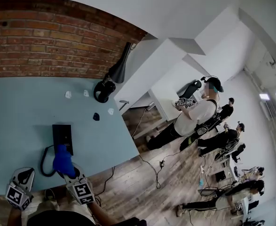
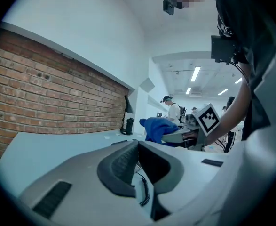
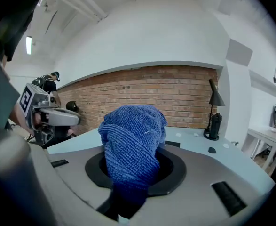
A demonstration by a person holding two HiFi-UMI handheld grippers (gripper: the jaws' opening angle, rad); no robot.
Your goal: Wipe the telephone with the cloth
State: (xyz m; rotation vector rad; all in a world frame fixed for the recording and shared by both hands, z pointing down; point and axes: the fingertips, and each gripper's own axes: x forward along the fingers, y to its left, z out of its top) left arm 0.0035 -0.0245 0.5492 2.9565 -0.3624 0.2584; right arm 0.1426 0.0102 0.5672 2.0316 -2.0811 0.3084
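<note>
A black telephone (image 1: pixel 62 135) lies flat near the front of the pale blue table (image 1: pixel 20 121). Its coiled cord (image 1: pixel 45 160) loops off to the left. My right gripper (image 1: pixel 71 172) is shut on a bunched blue cloth (image 1: pixel 62 161), which hangs just in front of the telephone's near end. In the right gripper view the cloth (image 3: pixel 133 135) fills the space between the jaws of that gripper (image 3: pixel 130 166). My left gripper (image 1: pixel 25 177) hovers at the table's front edge, left of the cord, shut with nothing in it. The left gripper view shows the left gripper (image 2: pixel 138 147) over the cord (image 2: pixel 145 189).
A black desk lamp (image 1: pixel 113 77) stands at the table's far right corner by the brick wall (image 1: pixel 48 41). Small white scraps (image 1: pixel 68 94) and a dark piece (image 1: pixel 96 117) lie beyond the telephone. Several people (image 1: pixel 194 119) and floor cables (image 1: pixel 149 166) are to the right.
</note>
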